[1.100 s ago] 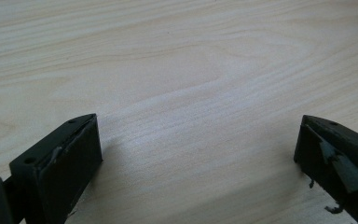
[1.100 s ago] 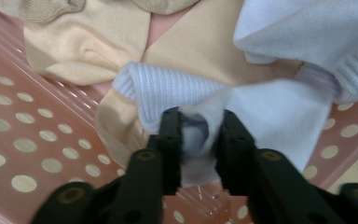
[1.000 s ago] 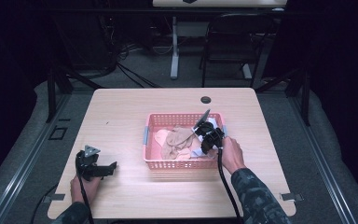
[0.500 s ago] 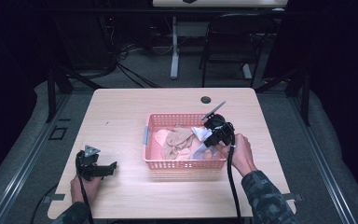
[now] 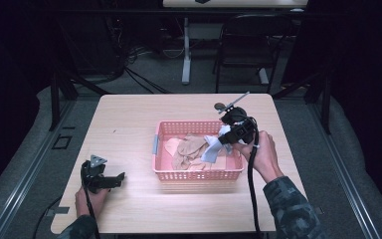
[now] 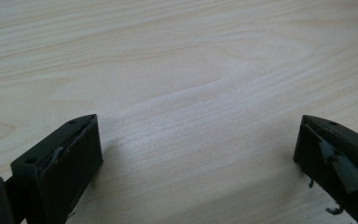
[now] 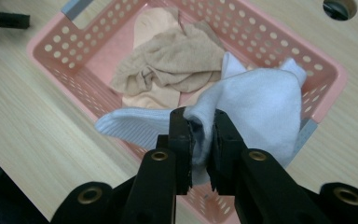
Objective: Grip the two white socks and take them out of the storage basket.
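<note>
A pink perforated basket stands mid-table and holds tan socks. My right gripper hangs above the basket's right side, shut on a white sock whose folds droop from the jaws over the basket. My left gripper rests low on the table at the front left, its jaws wide apart with bare wood between them.
The light wooden table has a round dark hole near its far edge behind the basket. Beyond the table stand a chair and a white table leg. Cables trail from both grippers toward the front edge.
The right gripper has risen out of the basket with the white sock in its jaws. The left gripper has stayed where it was.
</note>
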`<state>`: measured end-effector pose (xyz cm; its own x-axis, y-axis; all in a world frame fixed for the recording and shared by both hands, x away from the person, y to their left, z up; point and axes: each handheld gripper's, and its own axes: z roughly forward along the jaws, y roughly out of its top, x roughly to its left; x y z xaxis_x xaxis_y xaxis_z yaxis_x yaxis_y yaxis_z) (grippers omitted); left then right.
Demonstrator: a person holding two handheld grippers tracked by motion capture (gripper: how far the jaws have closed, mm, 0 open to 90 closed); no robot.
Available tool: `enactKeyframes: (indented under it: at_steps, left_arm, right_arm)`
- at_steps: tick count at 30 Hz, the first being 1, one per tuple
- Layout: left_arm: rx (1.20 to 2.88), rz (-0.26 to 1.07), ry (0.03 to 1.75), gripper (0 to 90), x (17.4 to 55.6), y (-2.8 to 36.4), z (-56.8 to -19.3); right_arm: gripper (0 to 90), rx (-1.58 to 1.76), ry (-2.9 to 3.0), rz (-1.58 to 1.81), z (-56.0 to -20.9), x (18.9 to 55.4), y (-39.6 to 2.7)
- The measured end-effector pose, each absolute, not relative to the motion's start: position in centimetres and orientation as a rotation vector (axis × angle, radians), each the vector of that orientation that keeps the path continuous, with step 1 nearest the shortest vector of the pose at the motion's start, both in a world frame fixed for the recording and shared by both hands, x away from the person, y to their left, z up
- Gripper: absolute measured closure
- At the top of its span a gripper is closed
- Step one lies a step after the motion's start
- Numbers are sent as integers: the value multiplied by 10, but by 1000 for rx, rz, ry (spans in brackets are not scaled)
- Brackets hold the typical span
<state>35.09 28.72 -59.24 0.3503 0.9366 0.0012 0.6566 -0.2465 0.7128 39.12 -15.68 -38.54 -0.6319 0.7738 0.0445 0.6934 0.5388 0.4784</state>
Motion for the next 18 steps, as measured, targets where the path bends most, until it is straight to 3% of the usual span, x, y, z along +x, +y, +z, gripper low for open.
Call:
enactKeyframes:
  at_steps: [18]
  left_arm:
    - [1992, 580, 1389, 7, 351, 287, -592]
  right_arm:
    - [810, 1226, 2577, 761, -351, 403, -157]
